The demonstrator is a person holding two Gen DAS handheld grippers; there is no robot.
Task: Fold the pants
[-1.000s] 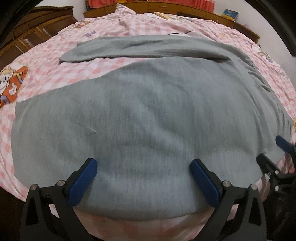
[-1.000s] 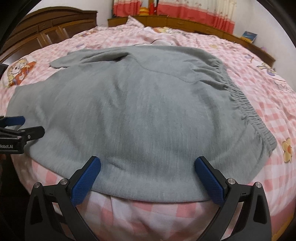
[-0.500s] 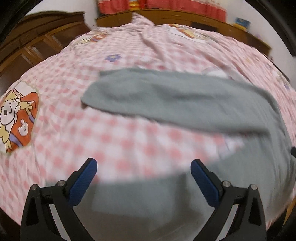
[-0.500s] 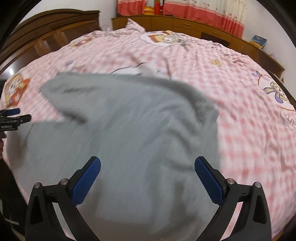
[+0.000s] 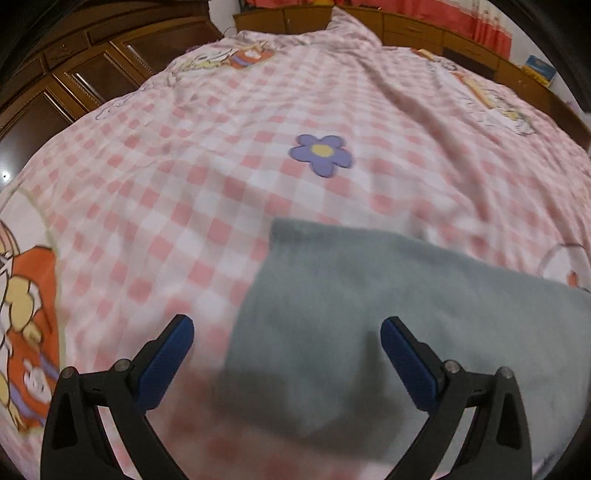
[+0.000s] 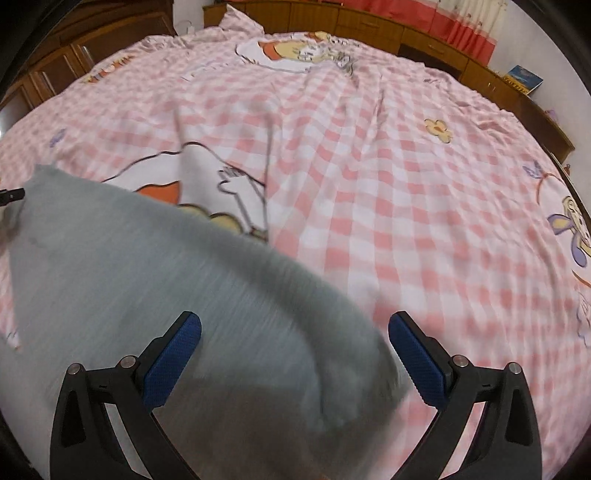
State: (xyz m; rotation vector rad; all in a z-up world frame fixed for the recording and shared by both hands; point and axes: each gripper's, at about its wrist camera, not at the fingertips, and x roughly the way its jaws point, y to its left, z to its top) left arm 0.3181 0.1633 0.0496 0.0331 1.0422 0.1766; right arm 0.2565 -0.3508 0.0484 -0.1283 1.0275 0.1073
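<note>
Pants [image 5: 369, 314]: grey knit, blurred in both views, lying on the near part of the bed; in the left wrist view they fill the lower right, with a squared corner toward the middle of the sheet; in the right wrist view [image 6: 166, 288] they spread across the lower left, one edge running diagonally down to the right. Sheet [image 5: 221, 166]: pink-and-white check, creased, printed with a purple flower [image 5: 320, 158], a yellow flower [image 6: 437, 129] and cartoon figures at several edges. Left gripper [image 5: 286, 358]: jaws spread wide, blue pads [image 5: 166, 362] apart, nothing between them; the grey cloth passes beneath and ahead of the gap, contact cannot be told. Right gripper [image 6: 295, 354]: likewise spread wide, empty, positioned over the blurred cloth. A dark tip of the left gripper shows at the far left edge of the right wrist view, beside the cloth's corner. Surroundings: dark wooden wardrobe [image 5: 74, 85] to the left, wooden headboard [image 6: 369, 26] beyond the bed, red-and-white curtains [image 6: 461, 22] above it, a blue book [image 6: 524, 79] on the ledge at right.
</note>
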